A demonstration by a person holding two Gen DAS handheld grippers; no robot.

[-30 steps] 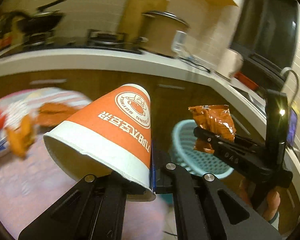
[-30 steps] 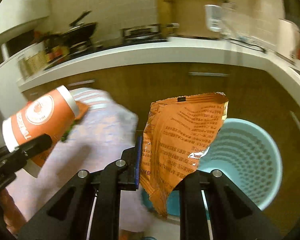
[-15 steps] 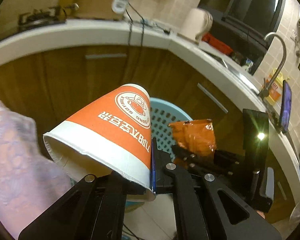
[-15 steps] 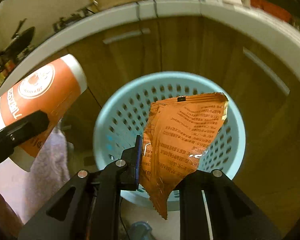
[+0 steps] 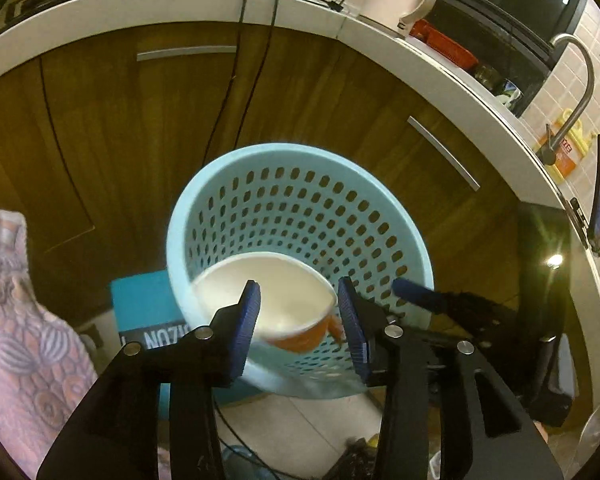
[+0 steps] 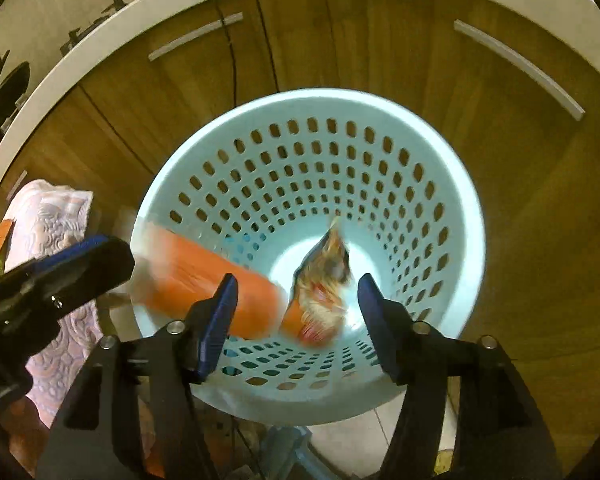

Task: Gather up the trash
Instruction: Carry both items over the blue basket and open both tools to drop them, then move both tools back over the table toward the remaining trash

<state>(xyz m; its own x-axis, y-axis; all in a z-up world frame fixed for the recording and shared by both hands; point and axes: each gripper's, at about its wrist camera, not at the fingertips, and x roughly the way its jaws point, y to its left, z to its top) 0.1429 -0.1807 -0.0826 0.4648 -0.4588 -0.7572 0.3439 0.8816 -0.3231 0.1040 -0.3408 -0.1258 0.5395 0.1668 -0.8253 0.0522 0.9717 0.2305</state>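
From the left wrist, the left gripper (image 5: 300, 312) hung over the pale blue perforated basket (image 5: 236, 164), its jaws opening and pressing on nothing — the orange paper cup (image 5: 276, 300) lay blurred beyond the pads, inside the basket's rim, white mouth toward the camera. The right gripper (image 5: 416, 294) reached in from the right.

From the right wrist, the right gripper (image 6: 296, 316) was likewise opening, clear of the snack wrapper (image 6: 324, 280), which sat deep in the basket (image 6: 452, 184) beside the cup (image 6: 204, 276), both blurred.
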